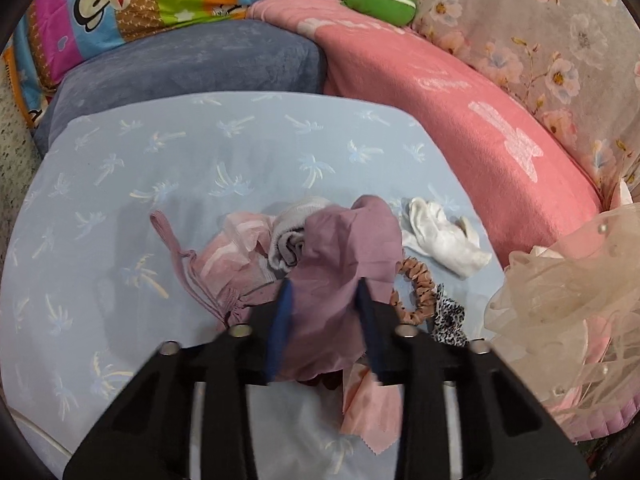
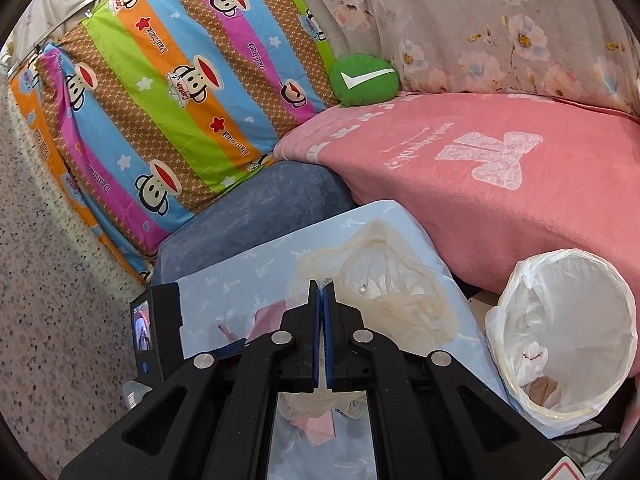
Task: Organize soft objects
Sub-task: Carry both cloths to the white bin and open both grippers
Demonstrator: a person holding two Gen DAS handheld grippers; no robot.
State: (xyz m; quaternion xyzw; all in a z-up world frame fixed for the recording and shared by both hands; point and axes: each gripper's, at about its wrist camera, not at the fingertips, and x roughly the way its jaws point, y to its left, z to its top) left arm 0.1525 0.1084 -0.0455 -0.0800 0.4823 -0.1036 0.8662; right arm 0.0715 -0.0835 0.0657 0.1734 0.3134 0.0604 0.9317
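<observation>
Barely begun, by the look of it. Left gripper (image 1: 325,292) pinching a mauve crumpled cloth (image 1: 344,256) atop the pile on the pale blue palm-print sheet (image 1: 160,168); right gripper (image 2: 322,292) clamped on cream gauzy netting (image 2: 384,280). White sock (image 1: 444,236), brown scrunchie (image 1: 416,292) unsorted. Lined white bin (image 2: 568,336) just beside; bare sheet leftward.

Socks (image 1: 444,236) lie right of the cloth pile (image 1: 312,248), hair ties (image 1: 416,292) between.

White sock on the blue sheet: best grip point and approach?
White sock lies crumpled and flat, apart from the clothes pile. Probably pinch its raised, bunched end nearest the pink blanket, coming from above; no other item covers it, and the scrunchie lies just beside its near edge.
</observation>
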